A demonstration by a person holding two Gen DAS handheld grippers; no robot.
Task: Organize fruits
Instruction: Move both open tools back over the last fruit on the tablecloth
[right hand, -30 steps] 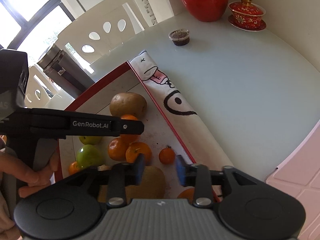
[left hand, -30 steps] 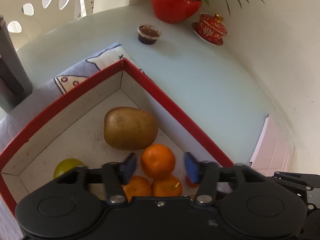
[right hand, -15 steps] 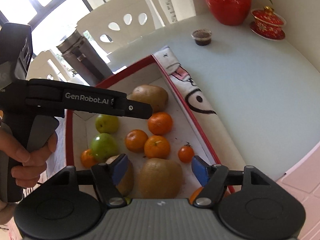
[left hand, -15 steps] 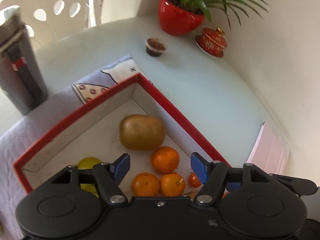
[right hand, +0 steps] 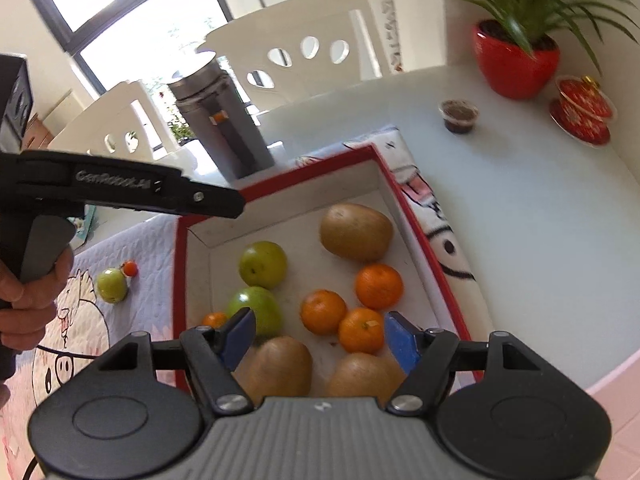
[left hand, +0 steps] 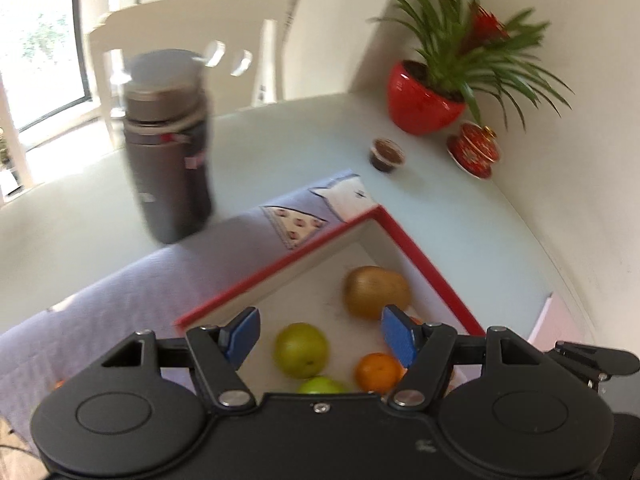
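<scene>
A red-rimmed box (right hand: 420,248) holds the fruit: three brown kiwis (right hand: 356,232), several oranges (right hand: 379,286) and two green apples (right hand: 263,264). Another green apple (right hand: 113,285) and a small tomato (right hand: 130,267) lie outside on the cloth, left of the box. My right gripper (right hand: 320,340) hangs open above the box's near side, nothing between its blue pads. My left gripper (left hand: 320,338) is open too, over the box (left hand: 420,256) above a green apple (left hand: 302,350) and empty. Its black body (right hand: 120,190) shows at the left in the right wrist view, held by a hand (right hand: 24,300).
A grey flask (left hand: 168,140) stands behind the box on the left. A printed cloth (left hand: 100,300) lies under the box. A red plant pot (left hand: 424,100), a red lidded cup (left hand: 474,150) and a small sauce cup (left hand: 387,155) sit by the back wall. White chairs (right hand: 304,52) stand behind.
Both grippers' jaws widened and both rose away from the fruit. The orange between the left pads a second ago now lies in the box; the left gripper swung left, bringing the flask into view.
</scene>
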